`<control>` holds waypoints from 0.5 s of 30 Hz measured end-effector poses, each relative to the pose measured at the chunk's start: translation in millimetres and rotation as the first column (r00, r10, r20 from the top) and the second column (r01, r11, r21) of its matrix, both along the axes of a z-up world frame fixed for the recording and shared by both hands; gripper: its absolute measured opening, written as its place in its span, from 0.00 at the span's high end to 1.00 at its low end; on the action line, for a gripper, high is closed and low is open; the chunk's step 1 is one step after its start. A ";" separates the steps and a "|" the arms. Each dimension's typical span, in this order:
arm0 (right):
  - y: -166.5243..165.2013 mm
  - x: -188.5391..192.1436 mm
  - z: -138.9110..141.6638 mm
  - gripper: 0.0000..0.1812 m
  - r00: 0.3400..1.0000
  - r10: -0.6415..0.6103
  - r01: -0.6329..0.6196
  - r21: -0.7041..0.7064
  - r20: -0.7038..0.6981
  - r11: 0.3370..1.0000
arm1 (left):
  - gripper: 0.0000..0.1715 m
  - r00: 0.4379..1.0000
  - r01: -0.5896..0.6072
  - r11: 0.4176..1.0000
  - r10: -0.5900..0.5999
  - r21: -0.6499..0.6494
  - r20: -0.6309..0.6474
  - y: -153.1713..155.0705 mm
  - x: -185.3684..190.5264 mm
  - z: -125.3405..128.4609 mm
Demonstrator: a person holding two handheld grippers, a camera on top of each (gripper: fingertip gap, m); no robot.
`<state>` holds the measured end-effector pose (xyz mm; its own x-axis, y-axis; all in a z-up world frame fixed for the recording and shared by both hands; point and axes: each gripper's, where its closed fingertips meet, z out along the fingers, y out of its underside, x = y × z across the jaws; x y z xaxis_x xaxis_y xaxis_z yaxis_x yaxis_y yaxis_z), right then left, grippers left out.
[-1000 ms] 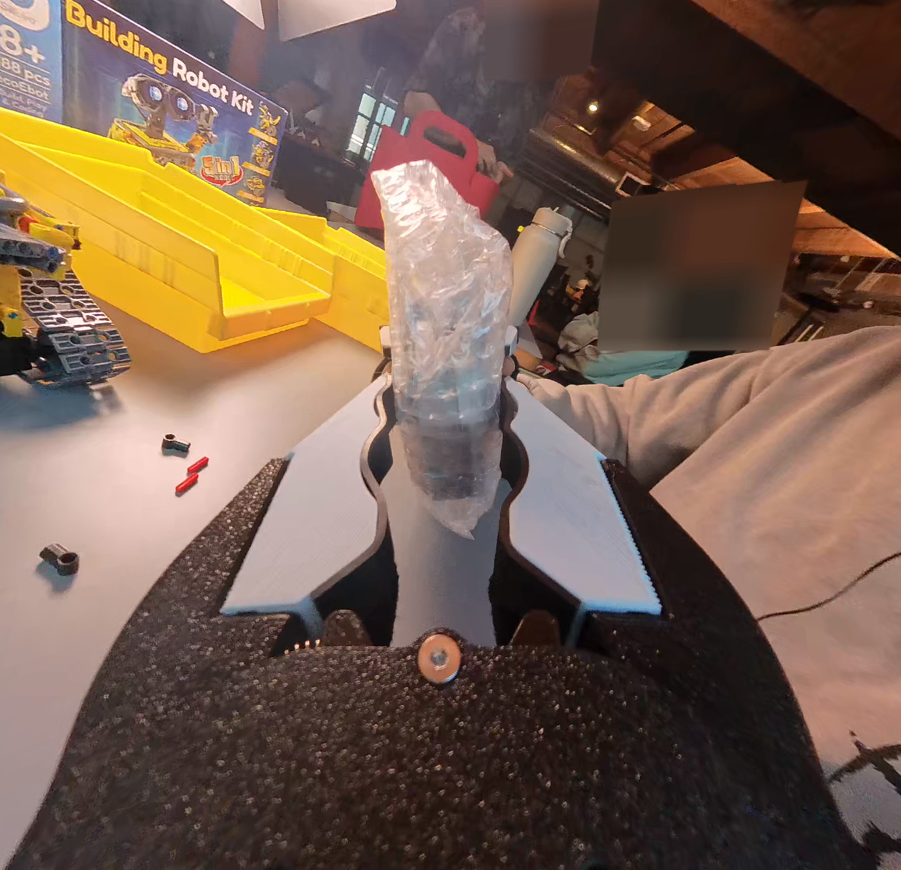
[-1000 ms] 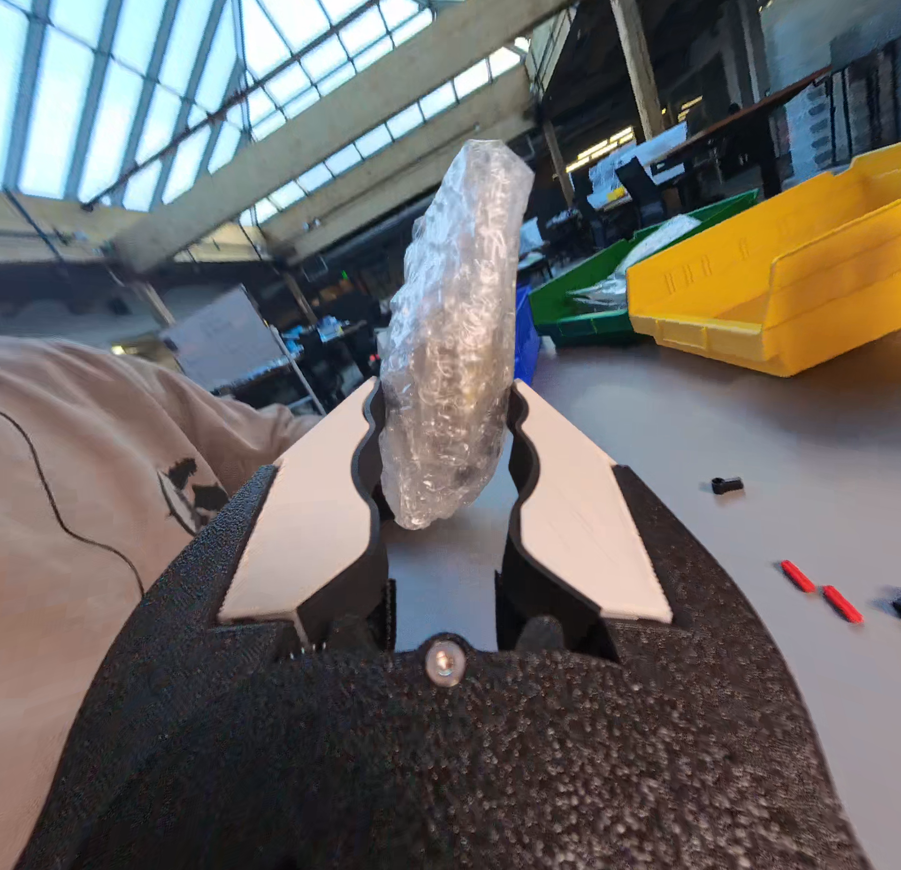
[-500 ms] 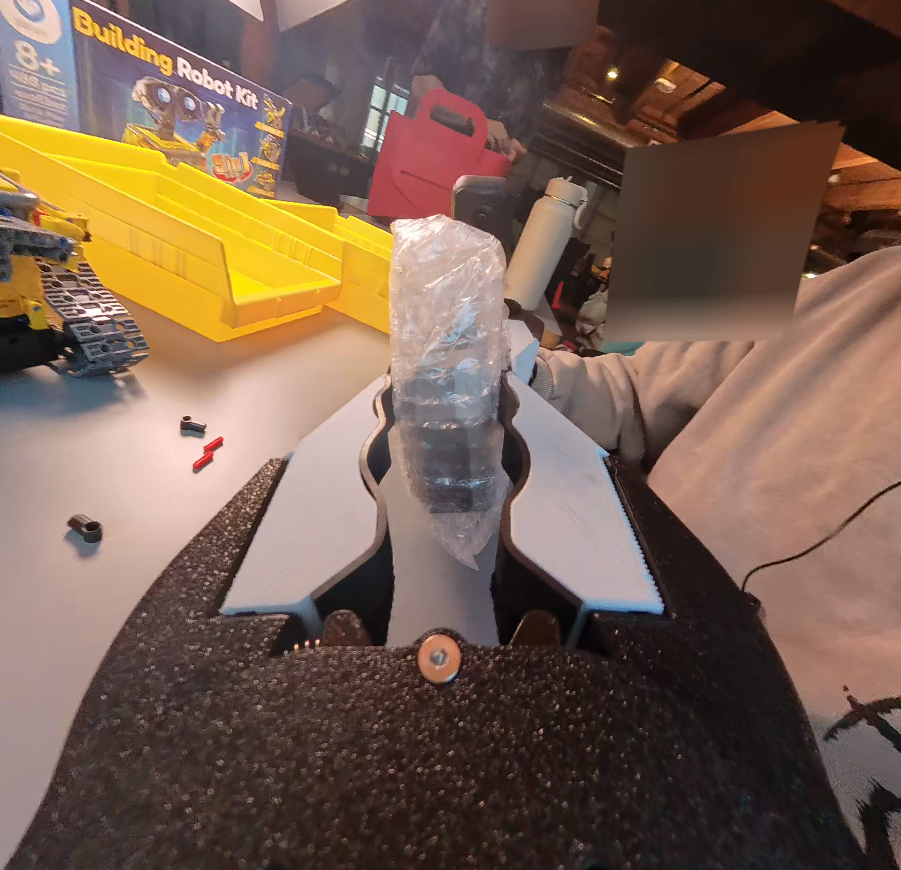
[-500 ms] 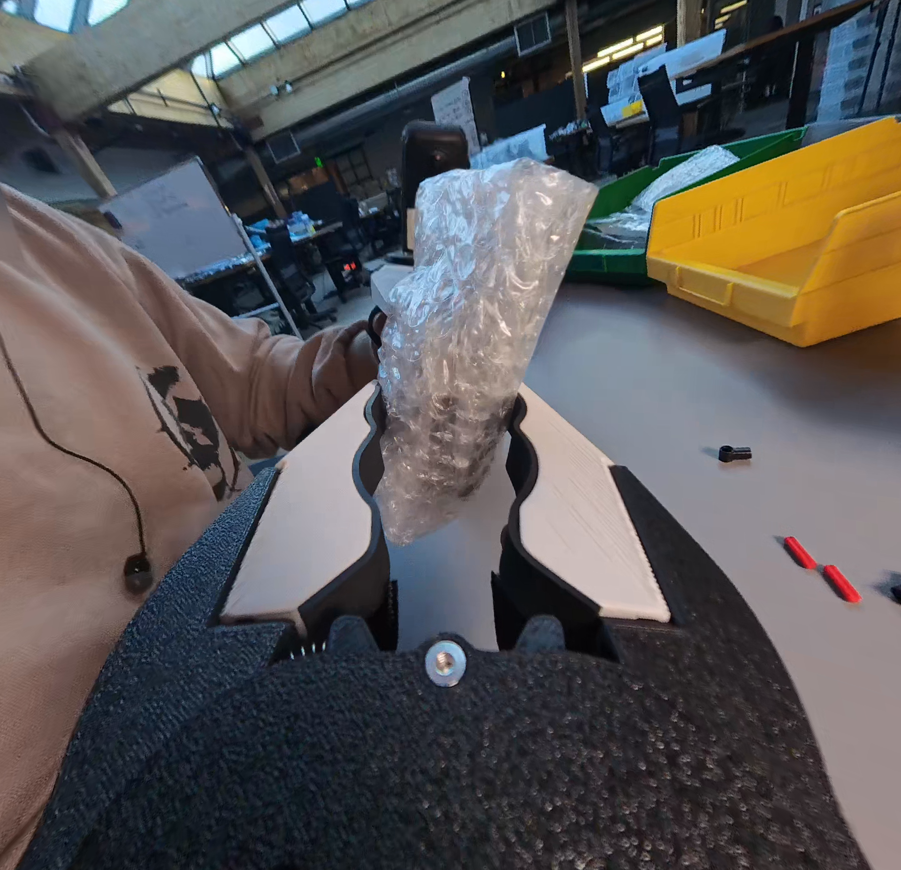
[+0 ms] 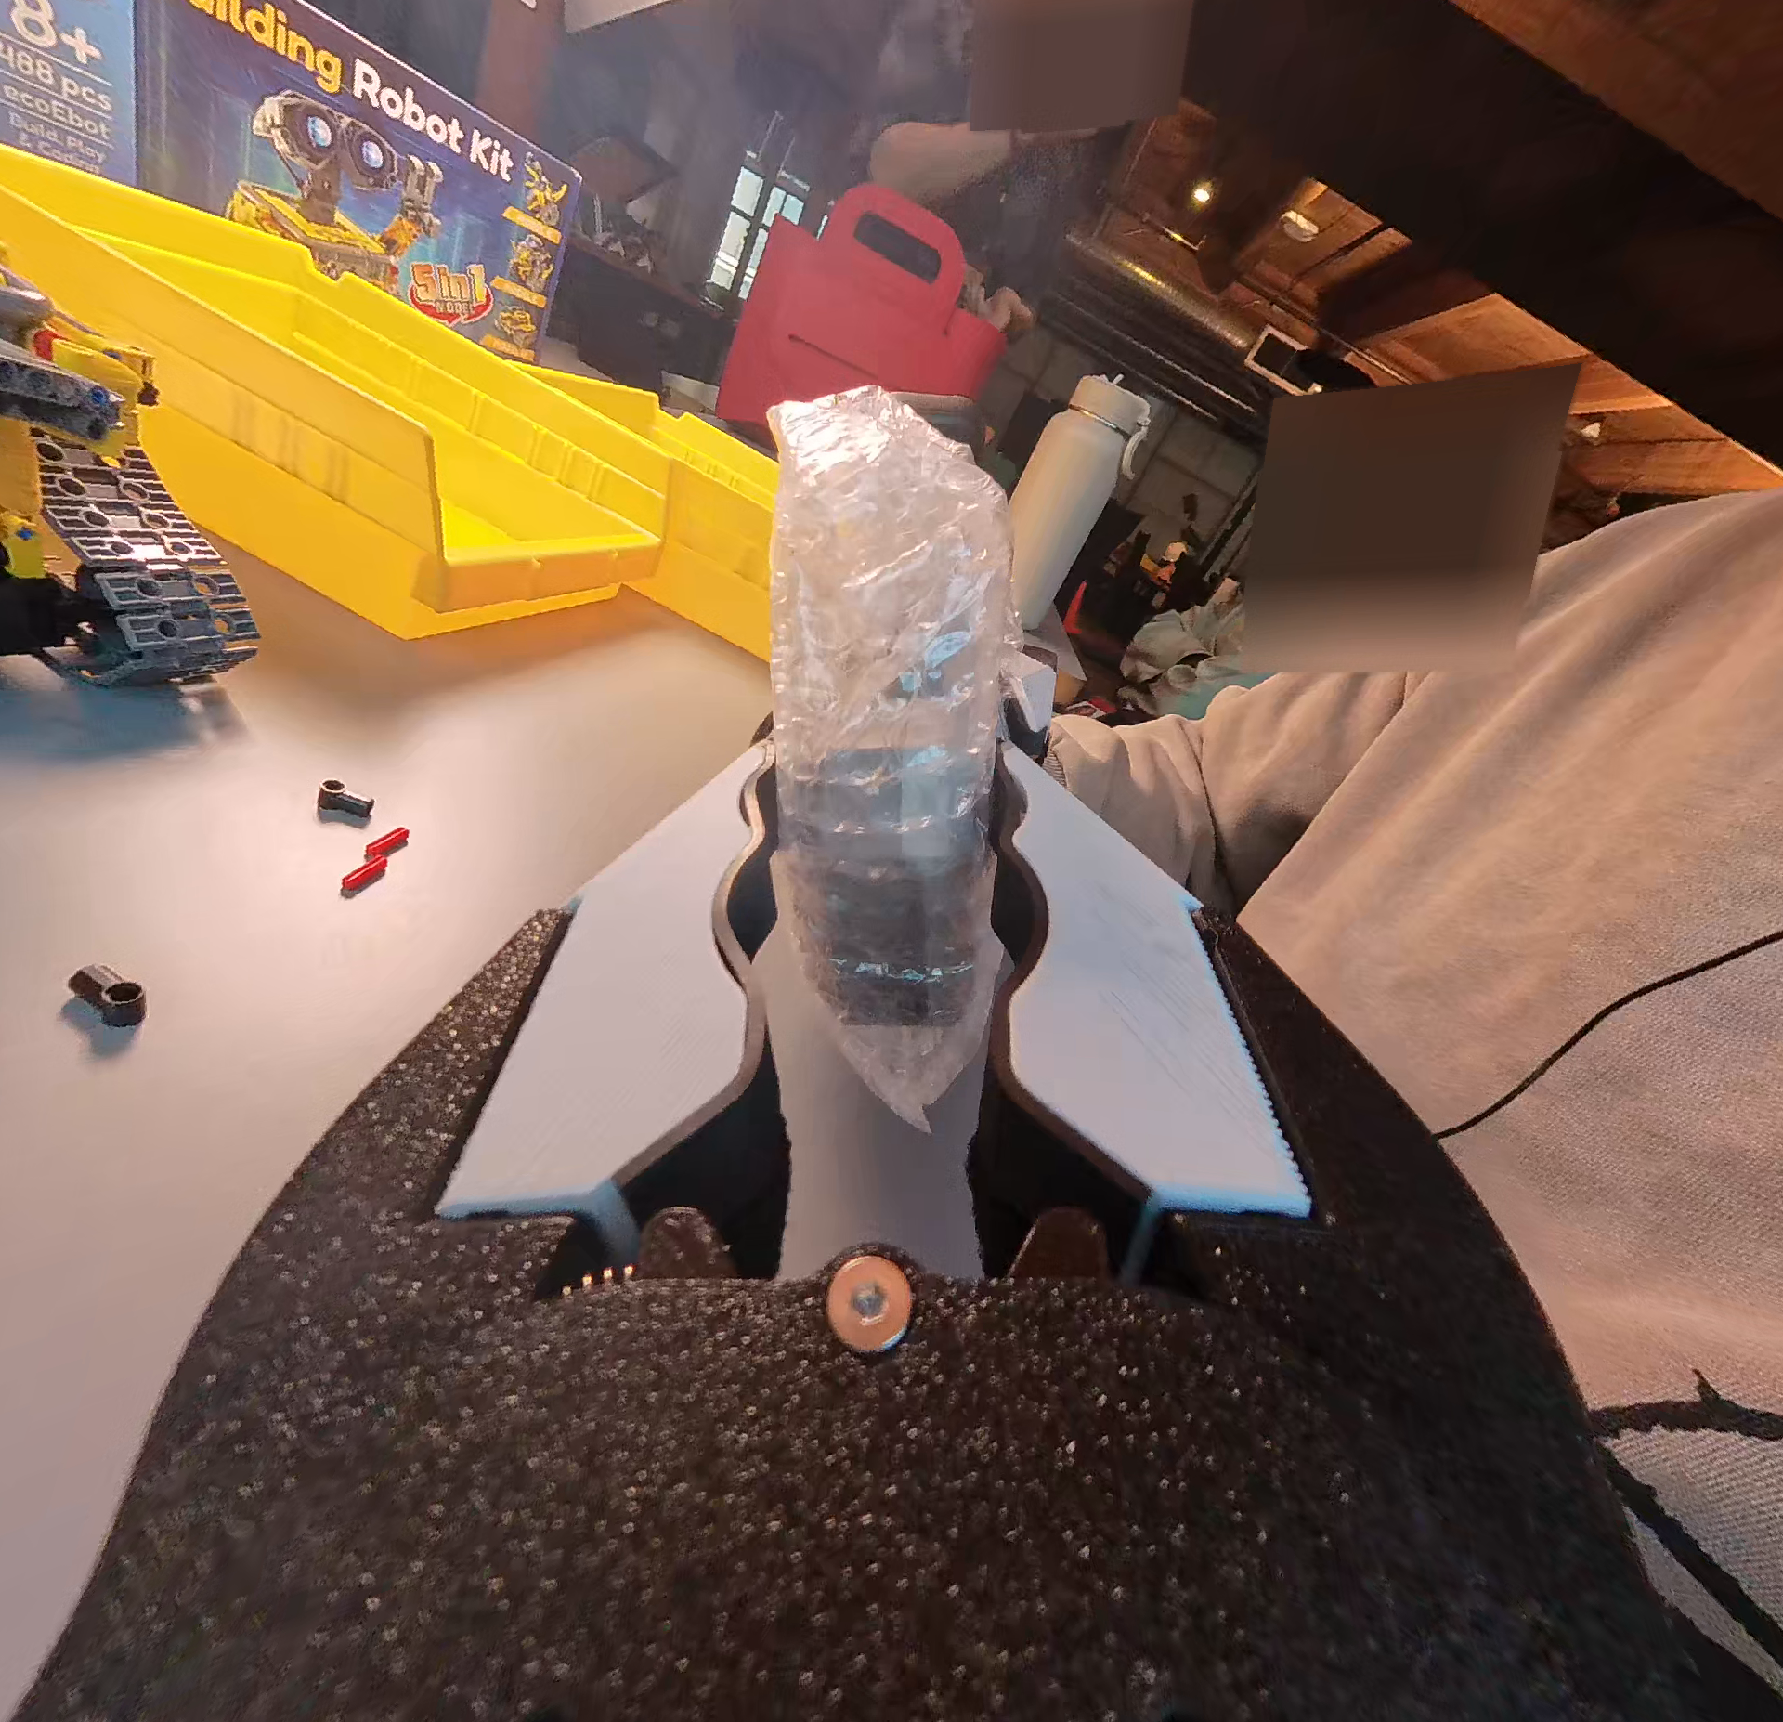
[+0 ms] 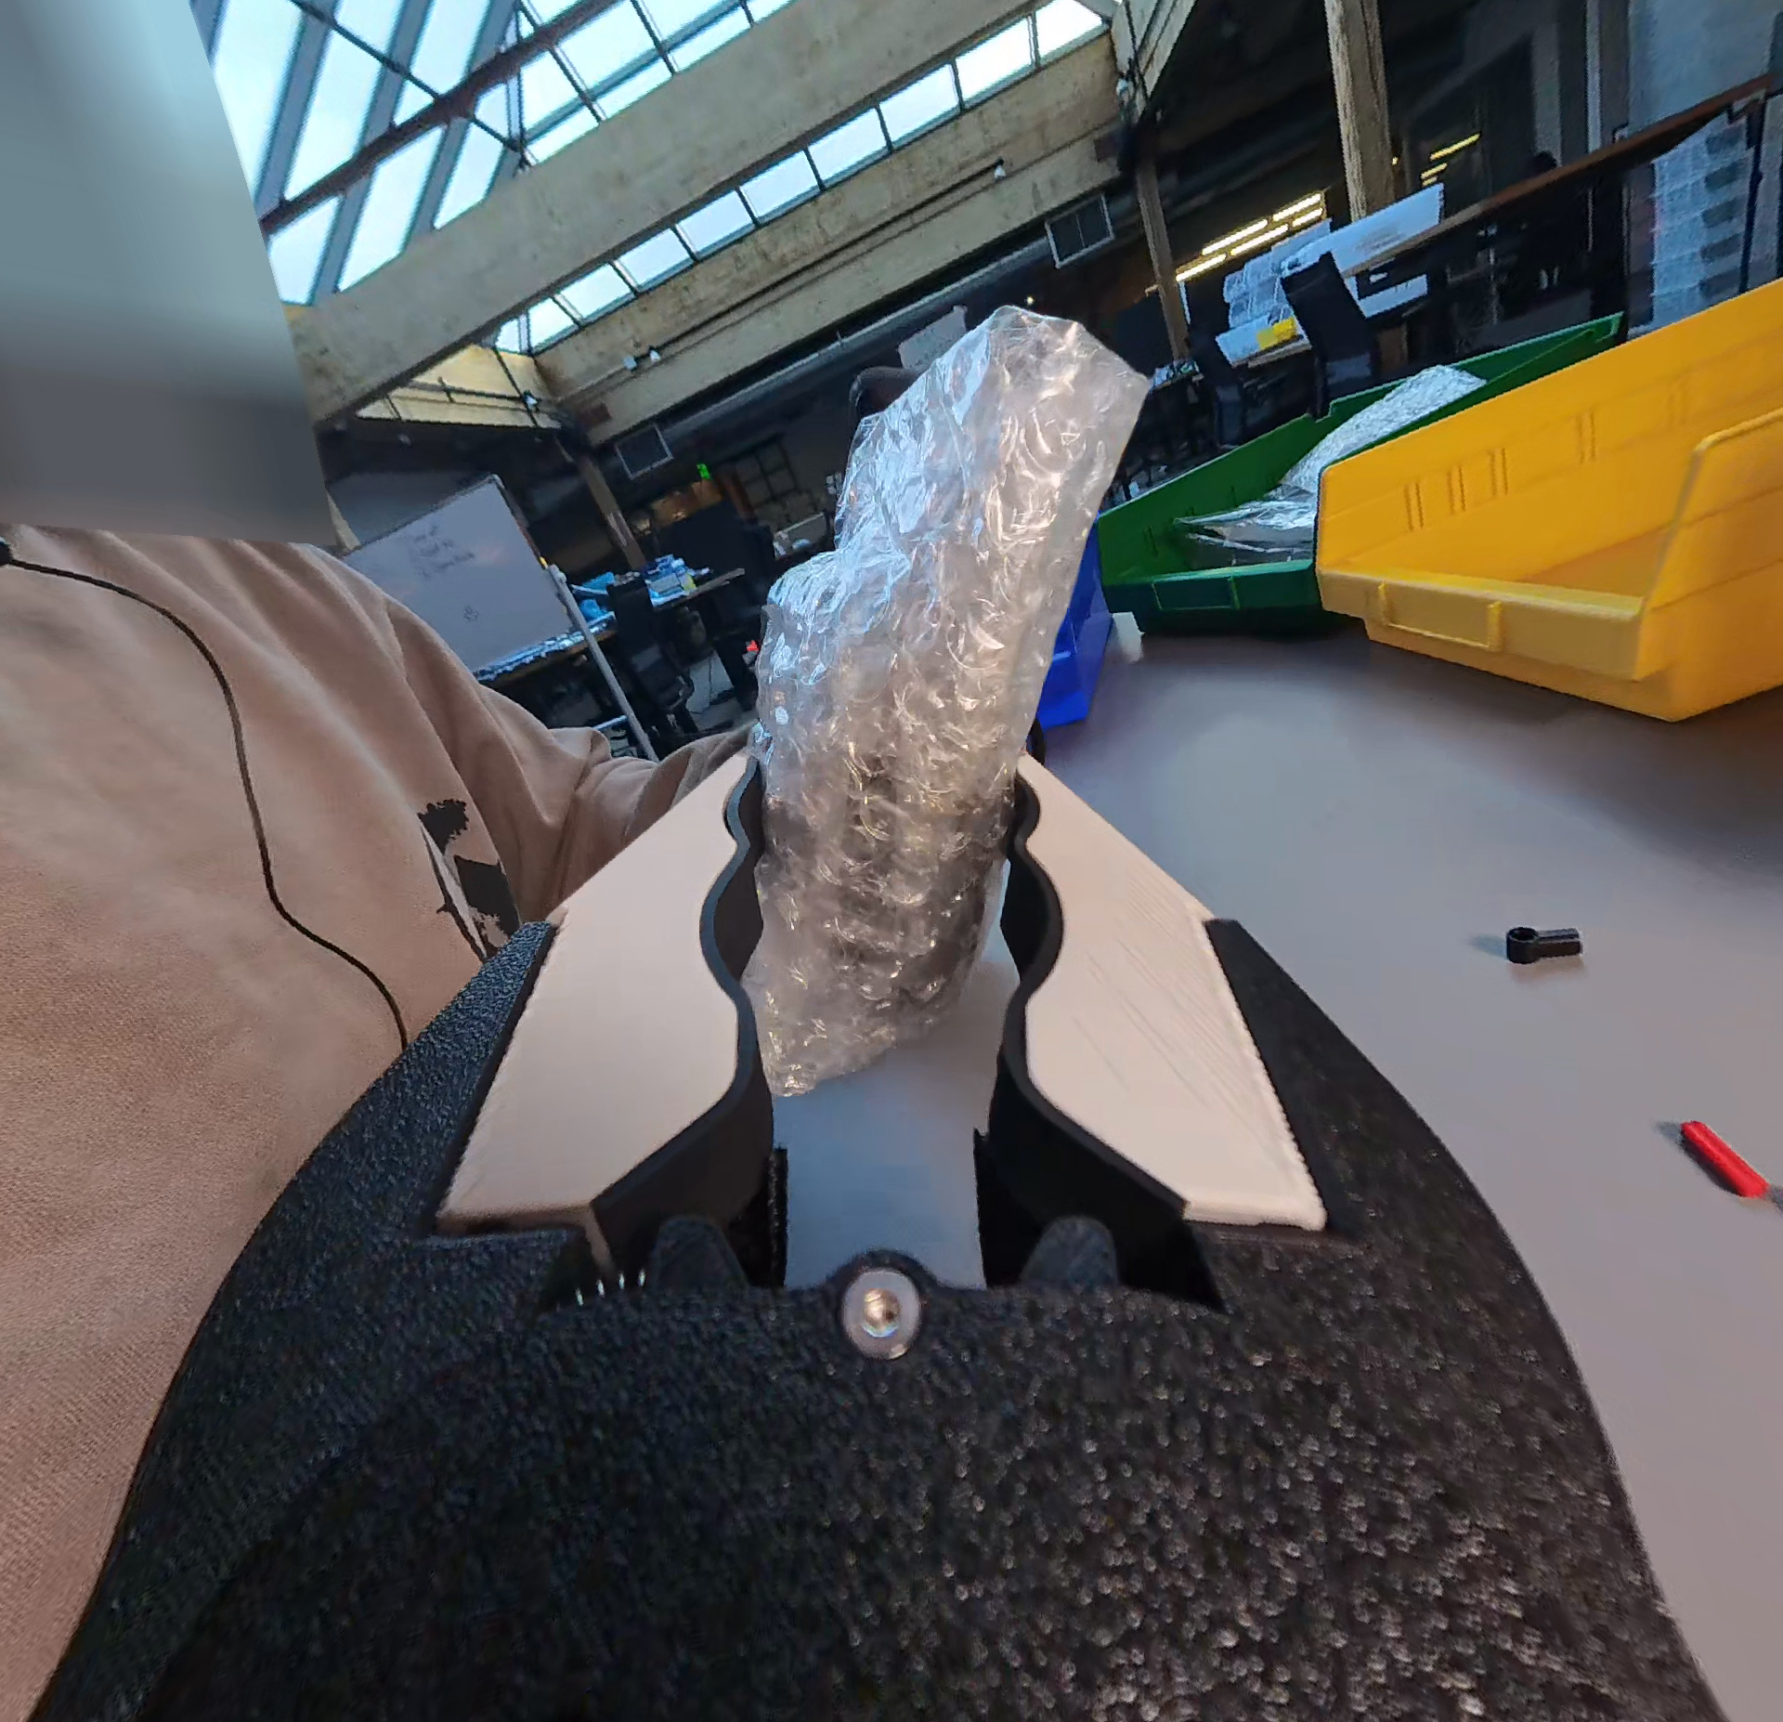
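The left gripper pinches a bubble wrap bundle between its two pale fingers. The bundle stands up tall, clear and crinkly, with something dark inside. The right gripper squeezes a bubble wrap bundle too, and it leans to the right. I cannot tell if it is the same one. On the smooth grey table lie small black pieces and red pins, near yellow bins.
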<state>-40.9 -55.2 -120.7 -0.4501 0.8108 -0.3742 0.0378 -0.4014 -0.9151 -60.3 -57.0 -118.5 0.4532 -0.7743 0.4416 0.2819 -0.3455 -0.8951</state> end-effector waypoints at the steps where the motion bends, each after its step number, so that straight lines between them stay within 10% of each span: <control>1: -0.1 -0.3 -2.0 0.74 1.000 -0.001 0.001 0.014 0.007 1.000 | 0.76 1.000 -0.001 1.000 0.001 0.002 -0.006 -0.2 -0.5 -0.4; 15: 46.9 5.0 -12.2 0.63 0.955 -0.292 0.256 0.342 0.057 0.904 | 0.77 0.979 -0.206 0.974 0.205 0.093 0.023 8.5 -51.5 29.0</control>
